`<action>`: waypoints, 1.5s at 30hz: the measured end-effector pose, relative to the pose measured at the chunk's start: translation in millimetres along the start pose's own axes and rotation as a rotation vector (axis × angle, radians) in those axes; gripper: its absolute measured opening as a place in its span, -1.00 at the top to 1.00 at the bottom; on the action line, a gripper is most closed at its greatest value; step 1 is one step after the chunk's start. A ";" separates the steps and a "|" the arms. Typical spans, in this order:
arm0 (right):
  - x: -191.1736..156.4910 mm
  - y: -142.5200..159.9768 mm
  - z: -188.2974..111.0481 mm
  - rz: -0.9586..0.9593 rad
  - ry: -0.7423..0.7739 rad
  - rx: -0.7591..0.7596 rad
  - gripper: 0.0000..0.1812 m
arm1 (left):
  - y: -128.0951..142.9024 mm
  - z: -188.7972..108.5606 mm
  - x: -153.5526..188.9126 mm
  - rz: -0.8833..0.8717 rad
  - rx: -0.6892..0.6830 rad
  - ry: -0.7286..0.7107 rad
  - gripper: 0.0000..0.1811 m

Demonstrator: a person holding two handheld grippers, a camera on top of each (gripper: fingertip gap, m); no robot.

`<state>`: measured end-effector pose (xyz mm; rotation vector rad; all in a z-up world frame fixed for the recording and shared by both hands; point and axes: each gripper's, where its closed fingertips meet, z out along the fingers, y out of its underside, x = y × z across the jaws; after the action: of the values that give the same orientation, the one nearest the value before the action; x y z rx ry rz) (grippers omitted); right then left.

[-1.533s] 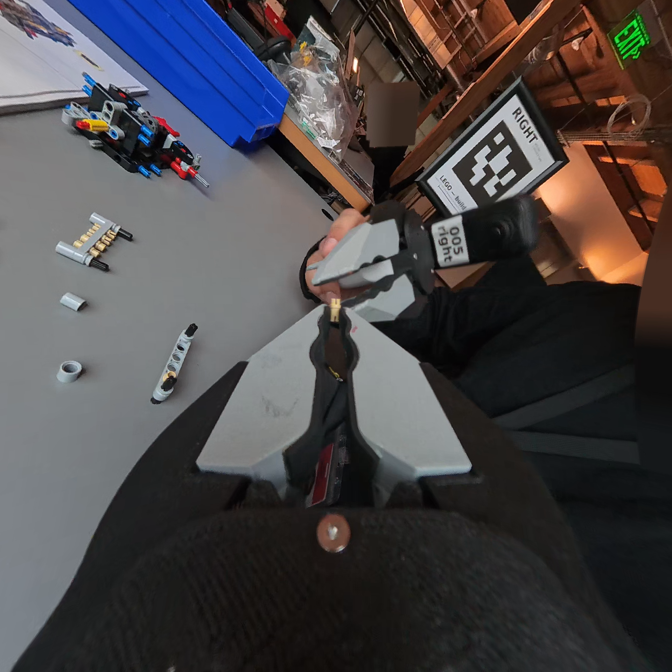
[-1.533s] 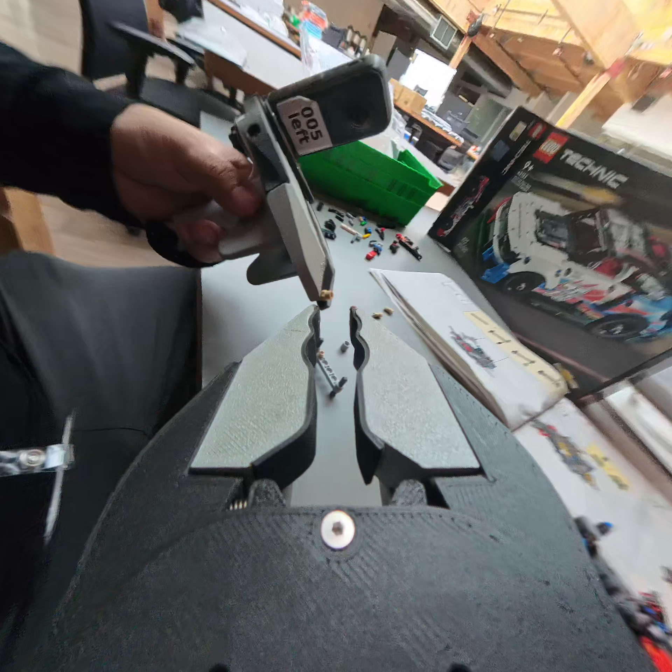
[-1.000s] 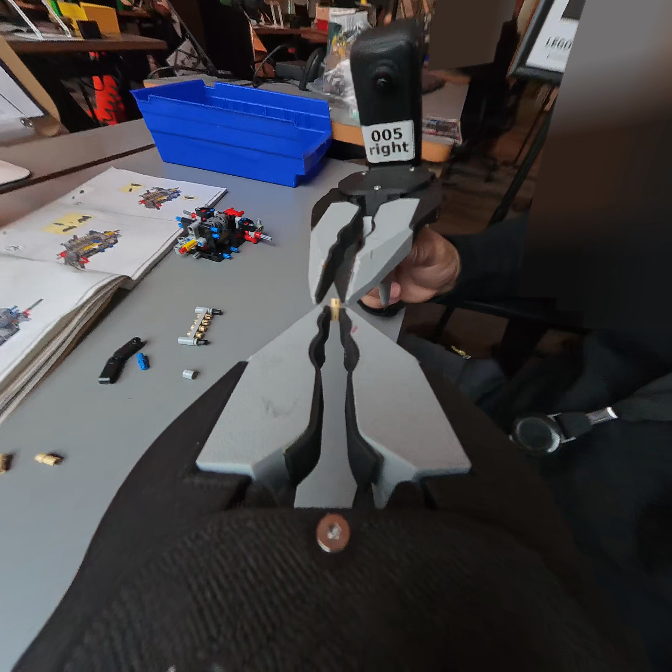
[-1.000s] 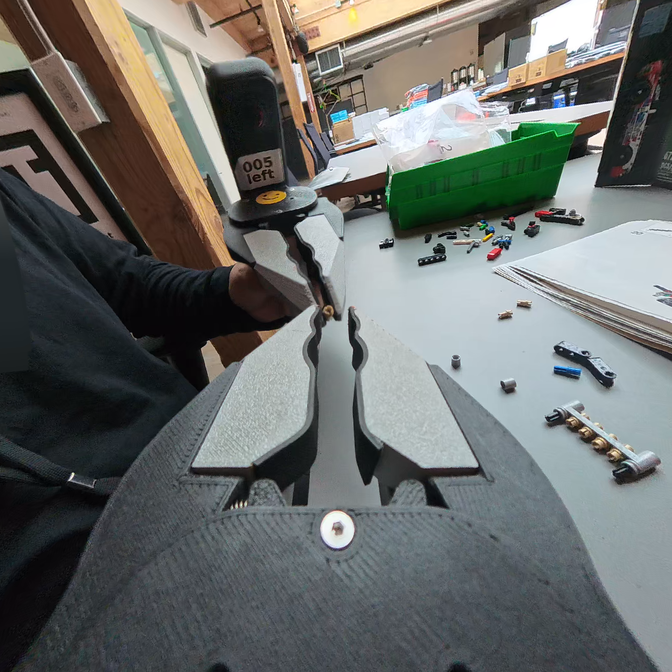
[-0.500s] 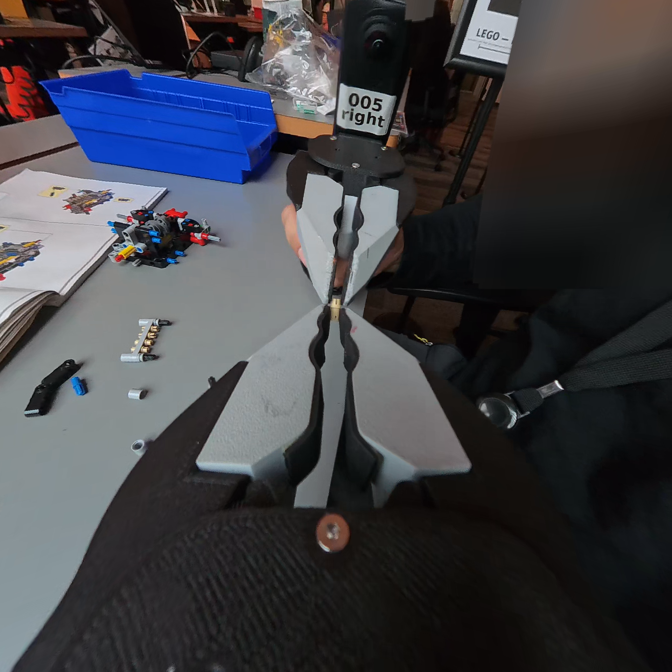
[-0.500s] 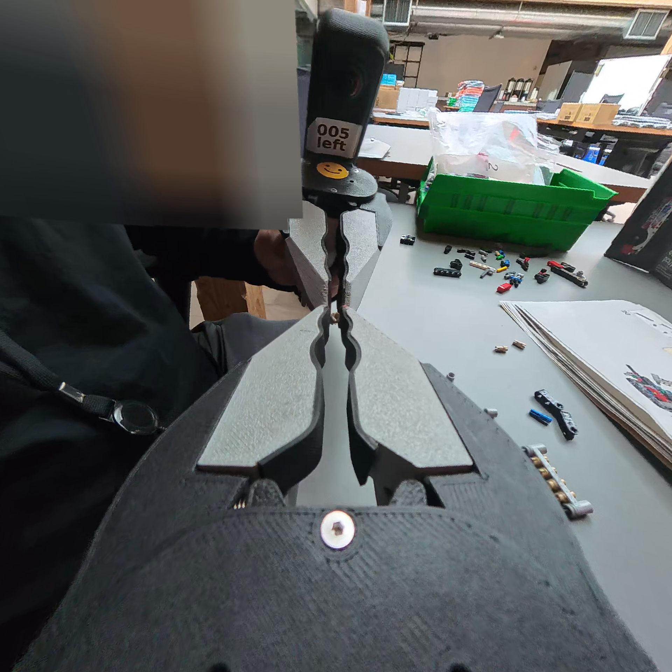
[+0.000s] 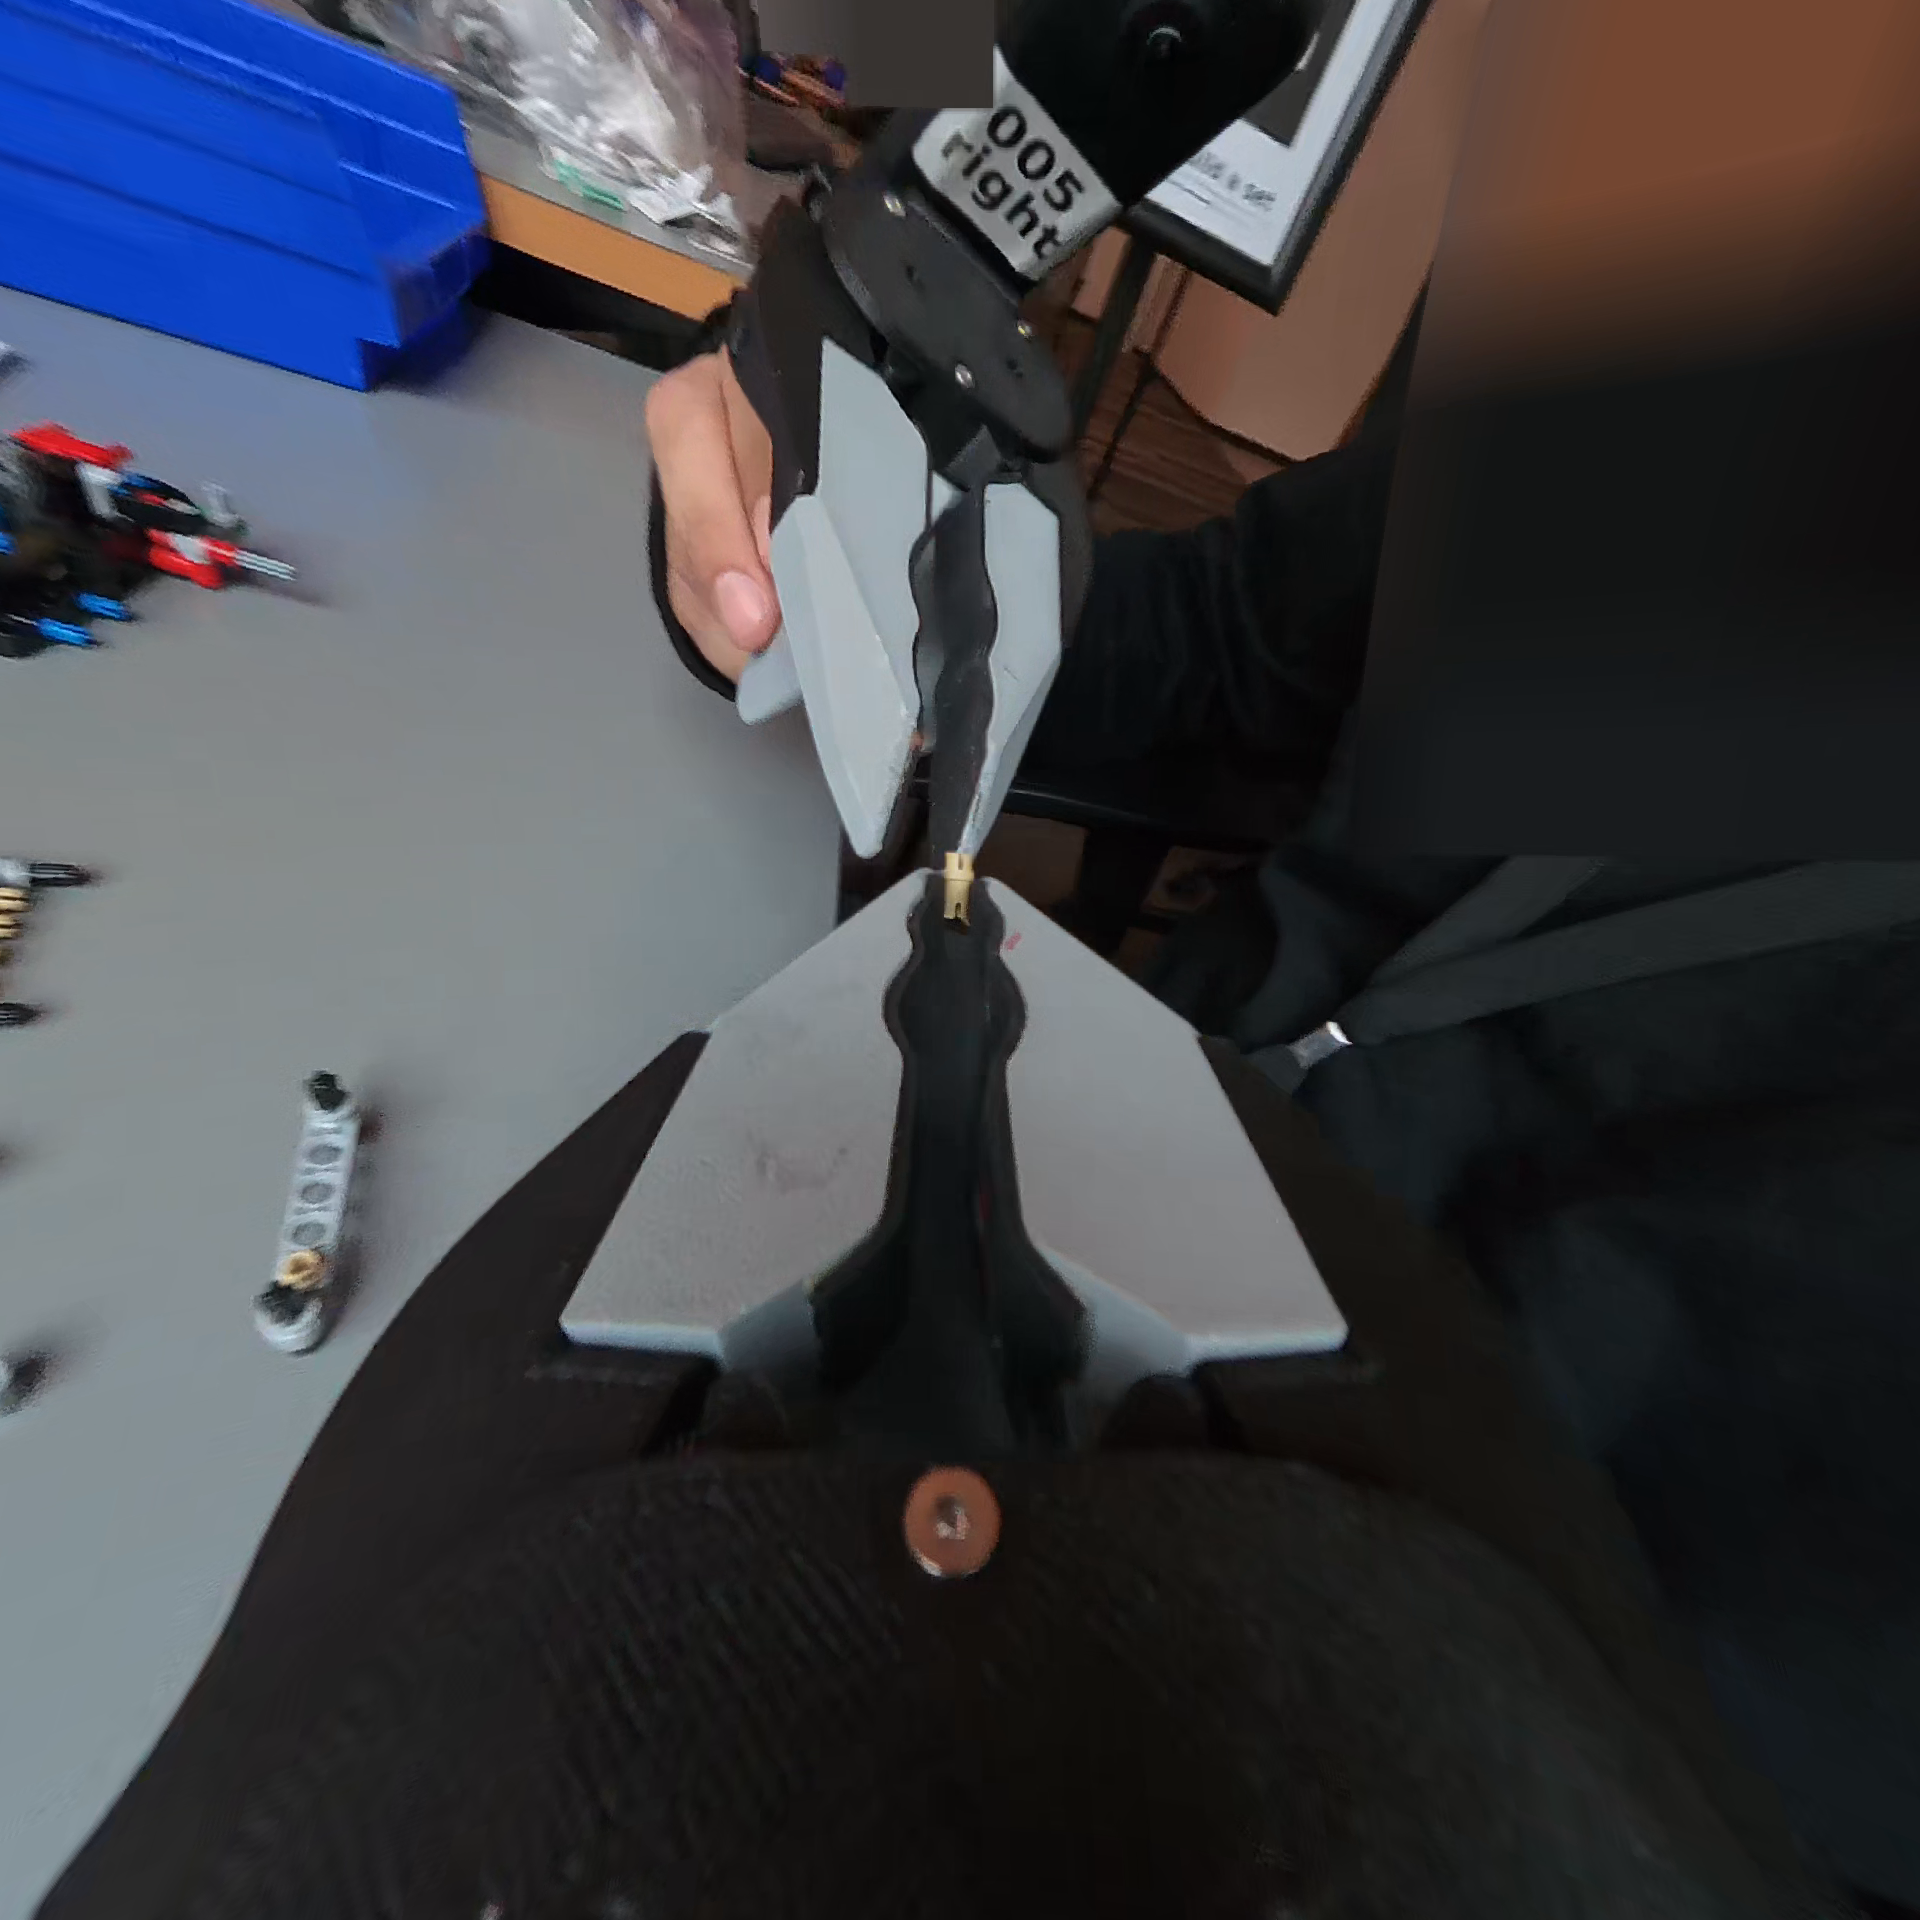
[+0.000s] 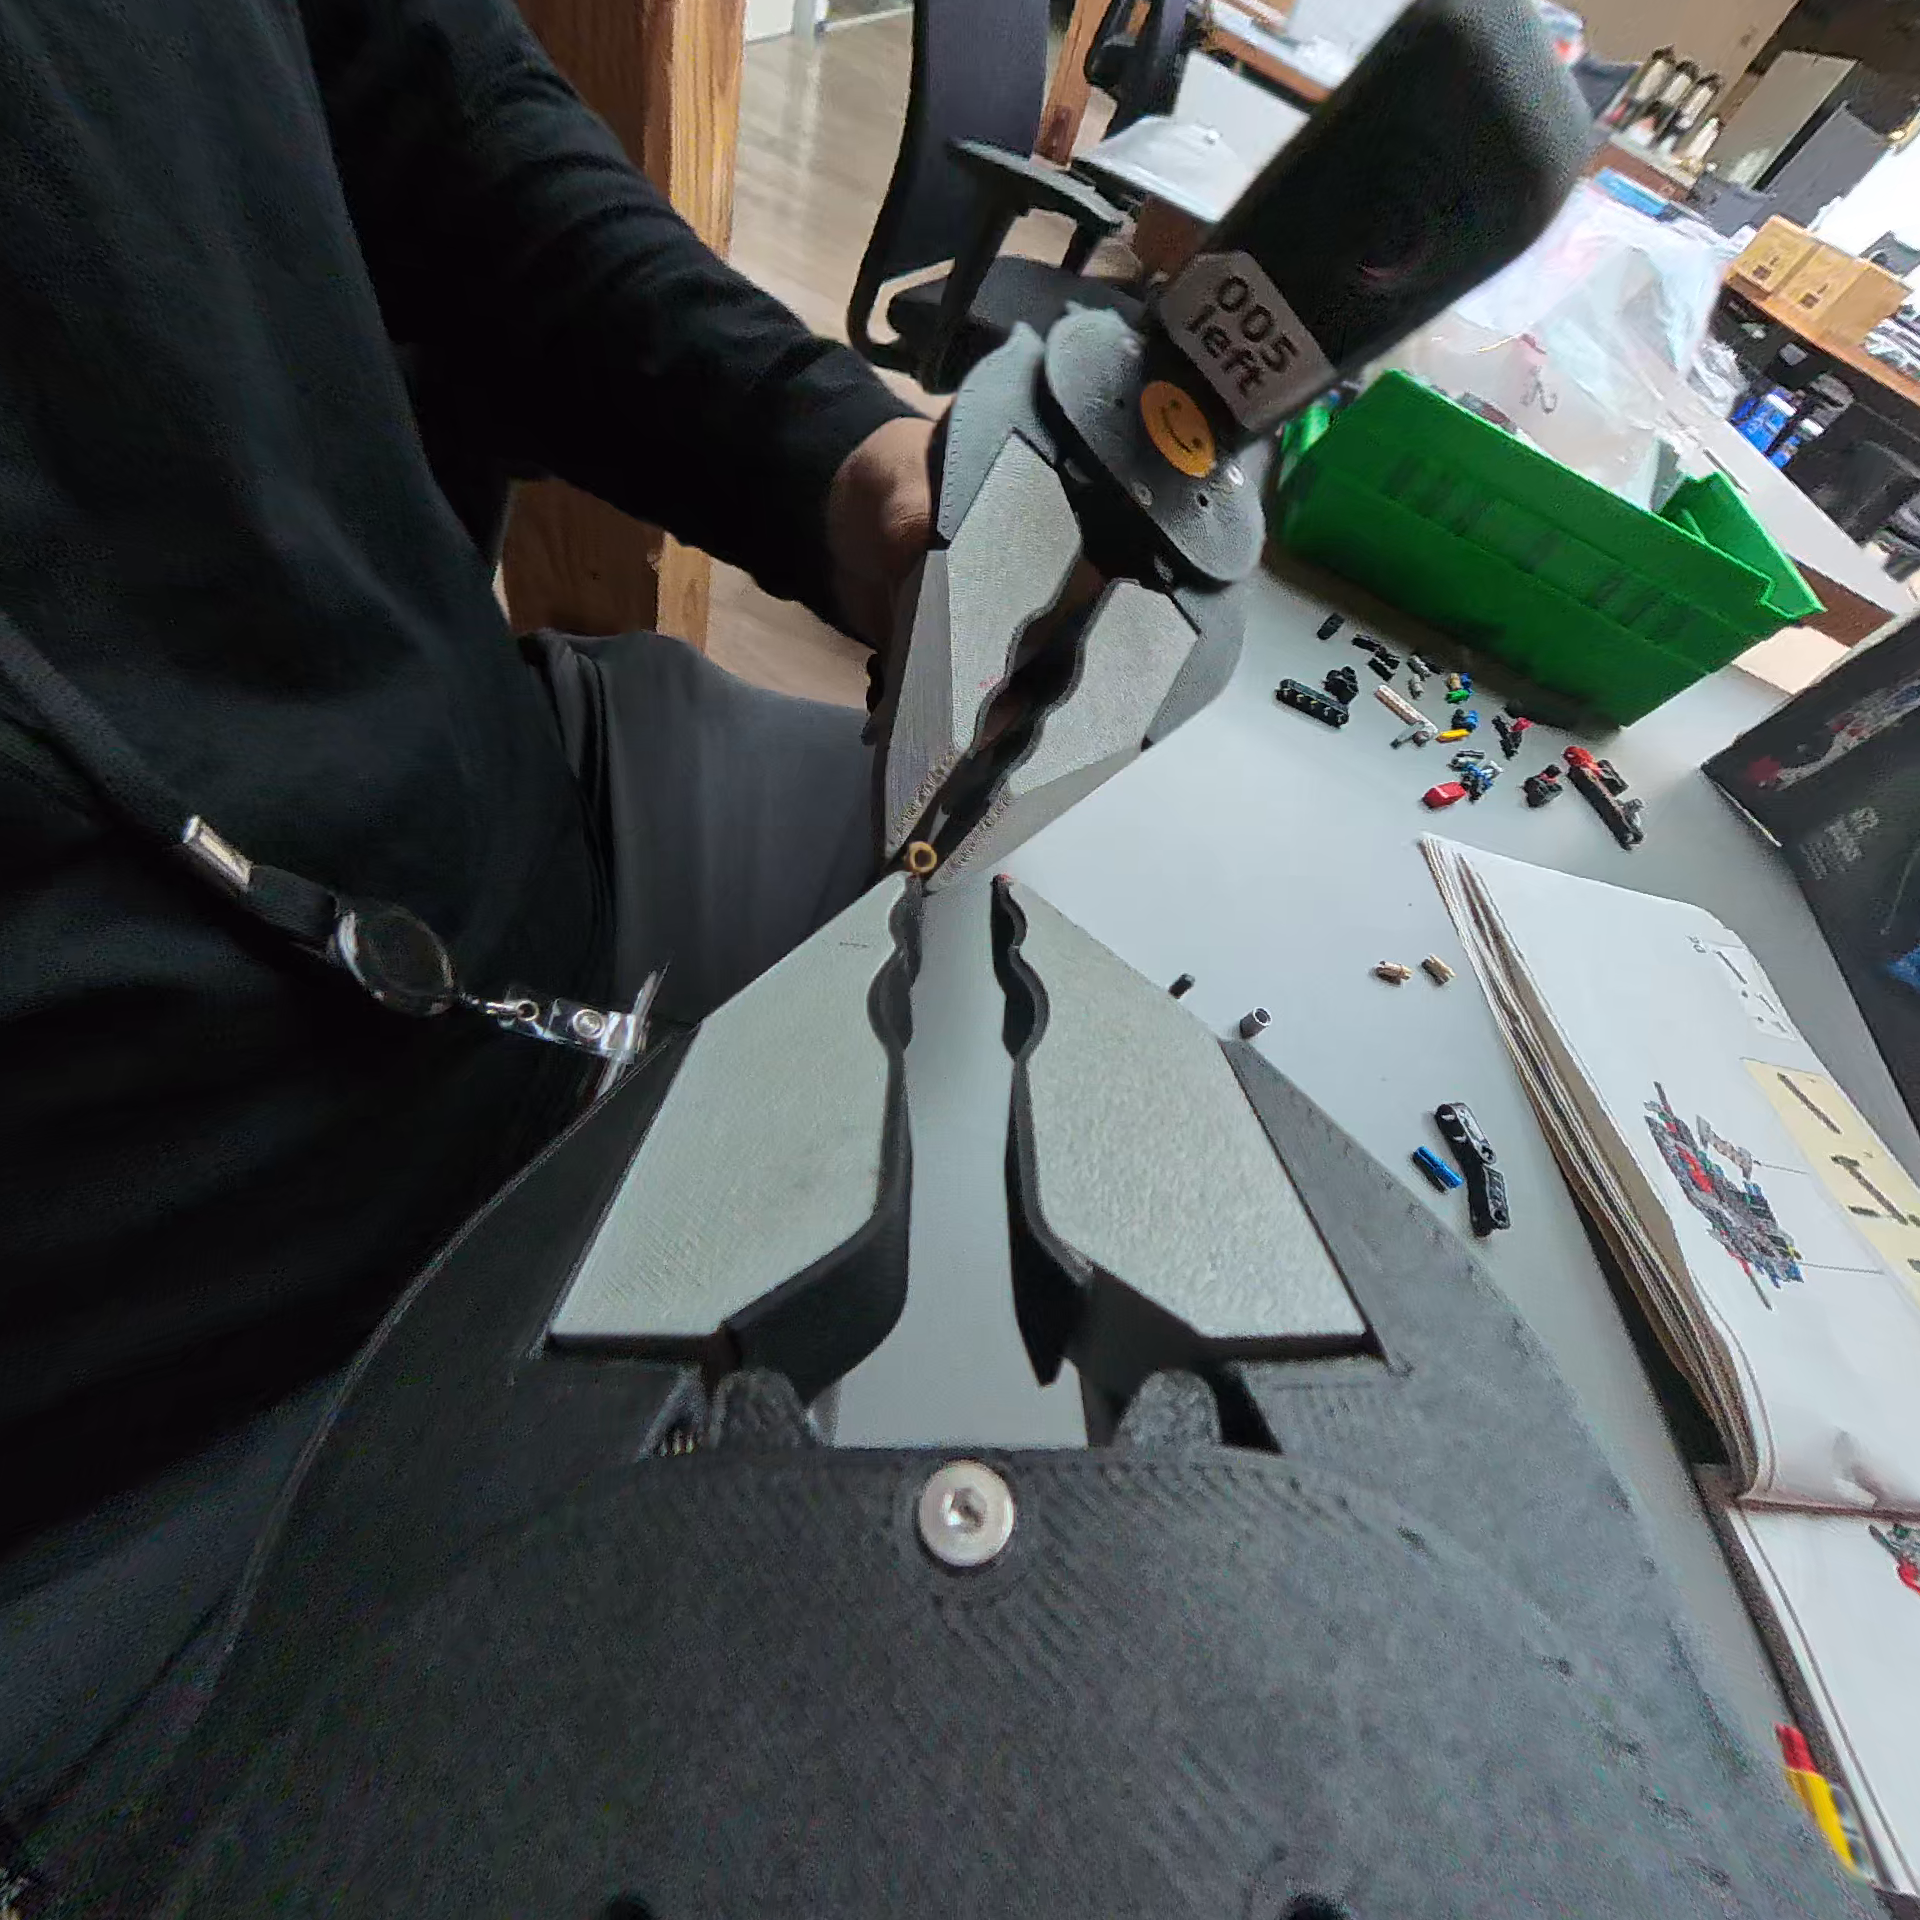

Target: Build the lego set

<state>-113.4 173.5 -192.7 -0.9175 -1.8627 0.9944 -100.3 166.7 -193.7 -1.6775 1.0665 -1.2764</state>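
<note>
Left wrist view. We hold the left gripper (image 7: 954,896) above the near edge of the grey table (image 7: 436,790), its two fingers pressed together on a small tan pin (image 7: 954,891) that projects from their tips. The right gripper (image 7: 925,831) meets it from above, tip to tip, with its fingers slightly parted; the hand (image 7: 707,520) that grips it shows at its left side. On the table to the left lies a grey beam (image 7: 310,1216) with a black pin at each end and a tan pin in one hole. Farther back sits a partly built black, red and blue assembly (image 7: 94,540), blurred here, and behind it a blue bin (image 7: 208,177). A framed sign (image 7: 1278,177) stands beyond the table.

Right wrist view. We see the right gripper (image 8: 951,891) with its fingers spread and nothing between them; the table shows through the gap. The left gripper (image 8: 920,857) descends from the upper centre and pinches the tan pin (image 8: 921,856), which lies just at the tip of the right gripper's left finger; we cannot tell whether they touch. To the right on the table (image 8: 1247,852) lie an open instruction booklet (image 8: 1662,1091), a black angled piece (image 8: 1473,1164) with a blue pin (image 8: 1434,1166) beside it, two loose tan pins (image 8: 1413,970), a small grey bush (image 8: 1255,1022) and a scatter of small parts (image 8: 1455,727) in front of a green bin (image 8: 1507,551). The set's box (image 8: 1849,769) stands at the right edge.
</note>
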 end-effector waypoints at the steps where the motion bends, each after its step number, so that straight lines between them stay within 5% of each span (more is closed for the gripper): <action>1: -4.3 0.0 0.6 -0.015 -0.015 -0.017 0.89 | 3.0 1.1 4.1 -0.033 -0.010 0.048 0.97; 16: -41.1 -9.1 4.6 -0.106 -0.153 -0.069 0.95 | 19.1 9.1 23.6 -0.156 -0.082 0.224 0.97; 45: -37.6 1.7 4.7 -0.260 -0.072 -0.180 1.00 | 21.3 8.9 22.4 -0.270 -0.062 0.281 0.97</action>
<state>-102.0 140.6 -207.7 -0.7250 -2.0961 0.7185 -91.8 138.9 -207.5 -1.7697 1.0745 -1.7087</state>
